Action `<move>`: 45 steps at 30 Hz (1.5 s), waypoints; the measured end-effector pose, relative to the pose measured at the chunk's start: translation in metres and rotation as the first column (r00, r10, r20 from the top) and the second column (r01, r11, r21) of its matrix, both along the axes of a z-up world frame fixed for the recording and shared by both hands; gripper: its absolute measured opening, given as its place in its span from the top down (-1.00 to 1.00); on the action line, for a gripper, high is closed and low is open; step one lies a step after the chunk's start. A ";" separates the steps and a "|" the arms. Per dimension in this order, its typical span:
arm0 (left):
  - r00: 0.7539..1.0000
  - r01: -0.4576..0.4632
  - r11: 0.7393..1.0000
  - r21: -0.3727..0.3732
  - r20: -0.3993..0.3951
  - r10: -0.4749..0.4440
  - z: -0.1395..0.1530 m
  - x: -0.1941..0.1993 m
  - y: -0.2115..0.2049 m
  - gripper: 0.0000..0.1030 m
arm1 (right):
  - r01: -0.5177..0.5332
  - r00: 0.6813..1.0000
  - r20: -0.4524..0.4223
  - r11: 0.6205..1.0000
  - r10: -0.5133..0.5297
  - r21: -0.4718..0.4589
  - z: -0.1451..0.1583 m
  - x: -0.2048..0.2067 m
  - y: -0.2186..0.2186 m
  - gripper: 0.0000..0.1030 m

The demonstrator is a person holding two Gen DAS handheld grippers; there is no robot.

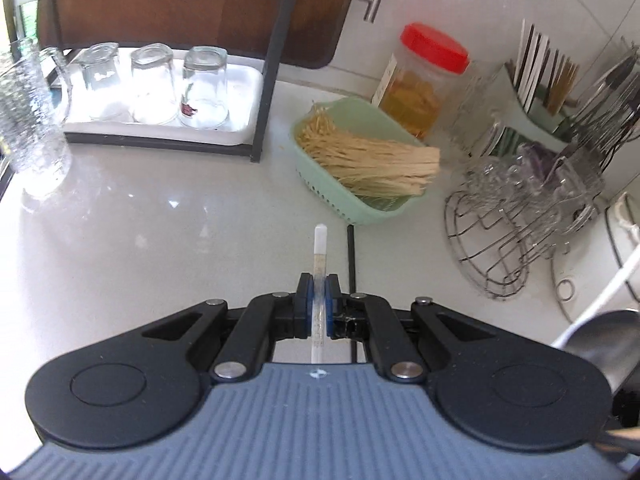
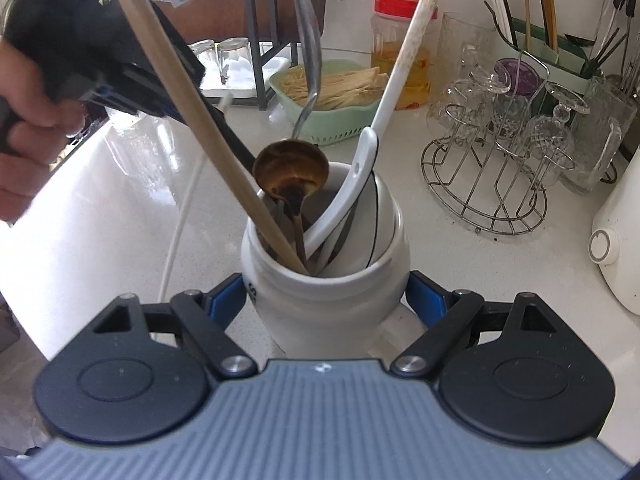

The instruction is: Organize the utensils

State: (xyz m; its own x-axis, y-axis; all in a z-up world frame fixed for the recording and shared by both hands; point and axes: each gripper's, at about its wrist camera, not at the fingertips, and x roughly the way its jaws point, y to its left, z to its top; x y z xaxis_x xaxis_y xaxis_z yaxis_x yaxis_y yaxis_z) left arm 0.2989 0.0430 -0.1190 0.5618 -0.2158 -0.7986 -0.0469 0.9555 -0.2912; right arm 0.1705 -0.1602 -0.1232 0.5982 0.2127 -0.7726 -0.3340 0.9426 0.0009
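No legible text, brand, or number is present in either view. The white ceramic utensil crock [image 2: 326, 276] carries a dark printed mark on its left shoulder, mostly hidden. The label on the red-lidded jar [image 1: 424, 80] is unreadable.

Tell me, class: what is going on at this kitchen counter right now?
A person holds a claw tool in each hand, sorting utensils. The left claw is shut on a thin white chopstick, held above the counter. The right claw grips the sides of a white ceramic jar standing on the counter. The jar already holds a wooden stick, a brass ladle, a white spoon and a metal spoon.
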 end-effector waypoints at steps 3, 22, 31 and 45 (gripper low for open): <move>1.000 -0.009 1.000 -0.011 0.015 0.009 0.011 -0.013 0.004 0.87 | -0.005 1.000 -0.004 1.000 0.005 -0.005 0.000 0.001 0.001 -0.72; 0.991 0.077 0.996 -0.042 0.110 -0.072 0.060 -0.081 -0.010 0.87 | -0.038 0.998 0.045 0.998 0.040 -0.050 -0.005 -0.005 0.005 -0.74; 0.992 0.075 0.996 -0.056 0.102 -0.069 0.074 -0.097 -0.005 0.87 | -0.047 0.998 0.050 0.998 0.049 -0.044 -0.006 -0.005 0.004 -0.74; 0.986 0.088 0.995 -0.052 0.150 -0.080 0.104 -0.110 -0.010 0.88 | -0.050 0.997 0.063 0.998 0.052 -0.036 -0.007 -0.007 0.003 -0.74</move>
State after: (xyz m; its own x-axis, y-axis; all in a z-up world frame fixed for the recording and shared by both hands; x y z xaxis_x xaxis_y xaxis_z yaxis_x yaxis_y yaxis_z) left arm 0.1886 0.0333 -0.0148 0.6503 -0.3106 -0.6933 0.0803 0.9356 -0.3438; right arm 0.1638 -0.1573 -0.1301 0.6355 0.2179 -0.7407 -0.3799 0.9234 -0.0543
